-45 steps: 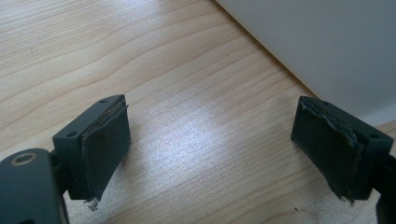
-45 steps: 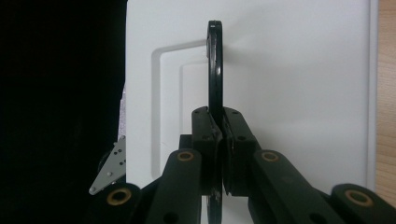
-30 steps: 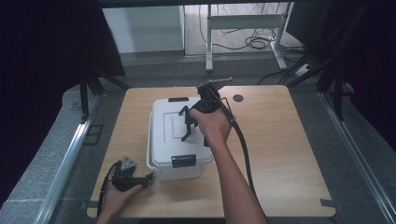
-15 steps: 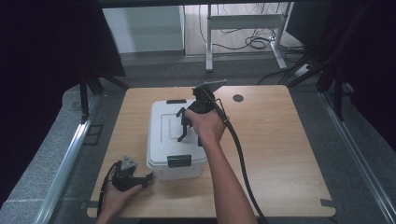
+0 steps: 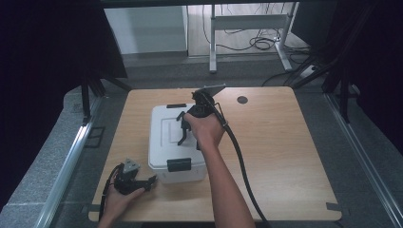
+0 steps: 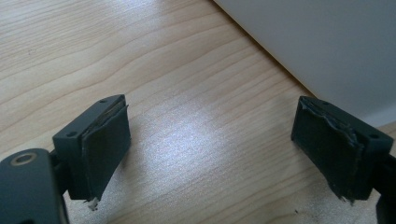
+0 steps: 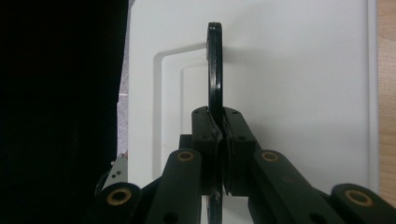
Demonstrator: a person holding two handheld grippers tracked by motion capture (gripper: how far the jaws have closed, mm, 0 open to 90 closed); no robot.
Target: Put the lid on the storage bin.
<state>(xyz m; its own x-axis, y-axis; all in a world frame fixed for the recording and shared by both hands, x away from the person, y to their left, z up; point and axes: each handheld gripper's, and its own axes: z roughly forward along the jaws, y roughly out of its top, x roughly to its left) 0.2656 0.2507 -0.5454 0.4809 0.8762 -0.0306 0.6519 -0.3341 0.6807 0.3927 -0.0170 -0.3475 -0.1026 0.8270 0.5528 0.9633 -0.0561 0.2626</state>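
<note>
Table: a light wooden top (image 5: 285,156) with visible grain.
Box: a white lidded box (image 5: 166,142) stands on the table, left of its middle.
Cable hole: a dark round hole (image 5: 242,99) right of the box, near the table's far edge.
Left gripper: it rests (image 5: 133,178) on the table just left of the box's near corner.

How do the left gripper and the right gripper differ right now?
The left gripper has its jaws wide apart with nothing between them; the right gripper is shut on the black handle. The left gripper sits low by the table at the white box's near left corner; the right gripper is held above the box's lid. Both have black jaws and are hand-held.
</note>
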